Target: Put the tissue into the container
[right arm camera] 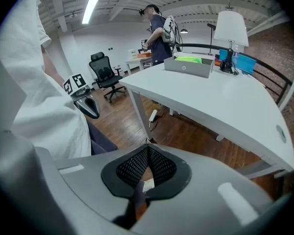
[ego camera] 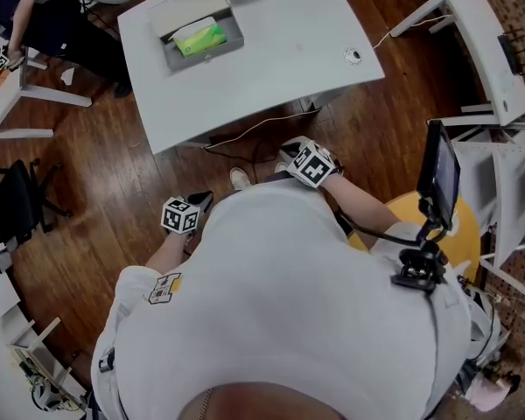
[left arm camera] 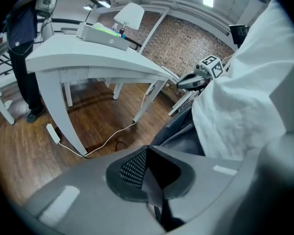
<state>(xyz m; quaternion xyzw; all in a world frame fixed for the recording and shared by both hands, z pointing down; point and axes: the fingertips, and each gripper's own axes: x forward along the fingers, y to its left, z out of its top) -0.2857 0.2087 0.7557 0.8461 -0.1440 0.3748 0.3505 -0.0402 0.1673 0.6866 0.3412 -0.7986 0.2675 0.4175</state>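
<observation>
A green and white tissue pack [ego camera: 198,36] lies inside a grey open container [ego camera: 232,40] on the far part of the white table [ego camera: 280,51]. In the gripper views the container [left arm camera: 102,35] [right arm camera: 188,66] shows at the table's edge, with green above its rim. My left gripper [ego camera: 199,202] [left arm camera: 146,173] hangs low in front of my body, over the wooden floor, shut and empty. My right gripper [ego camera: 290,152] [right arm camera: 147,168] is held near the table's front edge, also shut with nothing in it. Both are well short of the container.
A white lamp [right arm camera: 230,31] and a blue item stand on the table behind the container. Another person [right arm camera: 159,31] stands at a far desk. A cable and power strip [left arm camera: 54,132] lie on the floor under the table. A monitor on a stand [ego camera: 442,178] is at my right, and an office chair [ego camera: 13,199] at my left.
</observation>
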